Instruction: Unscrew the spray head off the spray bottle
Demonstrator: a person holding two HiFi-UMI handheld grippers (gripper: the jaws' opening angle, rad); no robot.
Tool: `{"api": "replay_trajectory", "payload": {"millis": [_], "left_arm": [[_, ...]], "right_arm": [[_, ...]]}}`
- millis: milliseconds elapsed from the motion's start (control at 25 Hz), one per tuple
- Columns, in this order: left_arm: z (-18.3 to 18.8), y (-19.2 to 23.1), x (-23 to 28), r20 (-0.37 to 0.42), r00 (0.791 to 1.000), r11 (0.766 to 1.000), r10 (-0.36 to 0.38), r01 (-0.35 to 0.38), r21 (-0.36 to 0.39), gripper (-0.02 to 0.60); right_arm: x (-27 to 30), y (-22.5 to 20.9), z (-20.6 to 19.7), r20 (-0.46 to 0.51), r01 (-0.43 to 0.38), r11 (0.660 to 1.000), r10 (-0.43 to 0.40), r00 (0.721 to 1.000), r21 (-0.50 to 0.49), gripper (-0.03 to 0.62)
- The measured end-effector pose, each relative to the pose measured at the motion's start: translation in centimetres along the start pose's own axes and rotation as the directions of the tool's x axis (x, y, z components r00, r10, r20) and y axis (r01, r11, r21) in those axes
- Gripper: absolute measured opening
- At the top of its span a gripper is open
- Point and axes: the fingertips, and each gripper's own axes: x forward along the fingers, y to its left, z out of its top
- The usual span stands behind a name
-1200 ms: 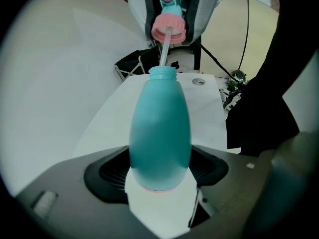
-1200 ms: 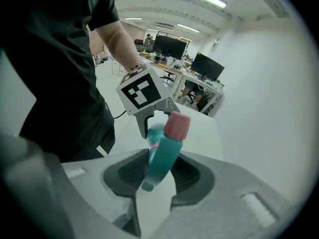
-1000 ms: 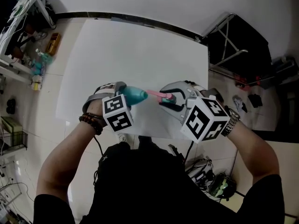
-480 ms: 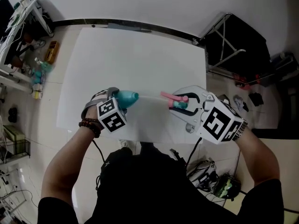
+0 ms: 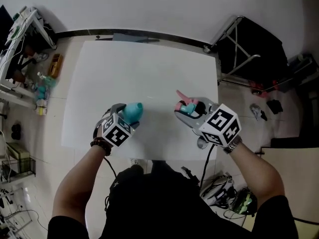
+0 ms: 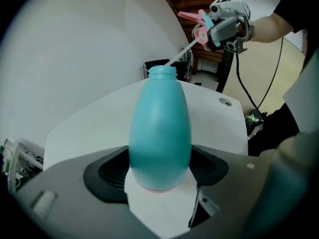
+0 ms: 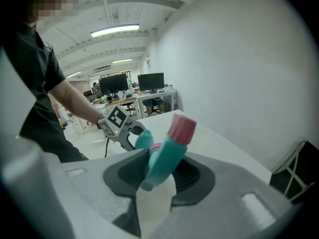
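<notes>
The left hand-held gripper point(image 5: 127, 119) has its jaws set wide and pressed on the lower body of the teal spray bottle point(image 5: 132, 111). It holds the bottle above the near left part of the white desk point(image 5: 144, 63). The bottle's neck point(image 6: 162, 72) is bare and open, and points away from the gripper.

The right hand-held gripper point(image 5: 189, 111) is roughly half closed, clamped on the teal spray head point(image 5: 187, 106). The head's pink tip point(image 7: 181, 127) sticks up out of the jaws. The head is off the bottle and is held to its right, over the near right part of the desk.

A thin white dip tube point(image 6: 180, 53) runs from the head toward the bottle's mouth. I cannot tell whether its end sits inside the neck.
</notes>
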Motion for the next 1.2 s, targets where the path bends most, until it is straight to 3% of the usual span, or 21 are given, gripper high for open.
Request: {"api": "replay_trajectory", "payload": {"millis": [520,840,1200], "left_arm": [[2.1,0.8,1.7,0.122,0.990,0.987,0.066,-0.047,-0.157,0.394],[3.6,0.0,2.4,0.188,0.980,0.986,0.064,-0.034,-0.162,0.394],[2.9,-0.1,3.3,0.168,0.984,0.984,0.062,-0.033,-0.175,0.403]], "right_arm": [[7.0,-1.2,-5.4,0.010,0.133,0.983,-0.135,0.991,0.125,0.124],[11.1,-1.7,-7.3,0.012,0.182,0.967,-0.187,0.982,0.177,0.124],[14.1,-1.6,-9.5,-0.028,0.183,0.961,-0.181,0.983,0.206,0.124]]}}
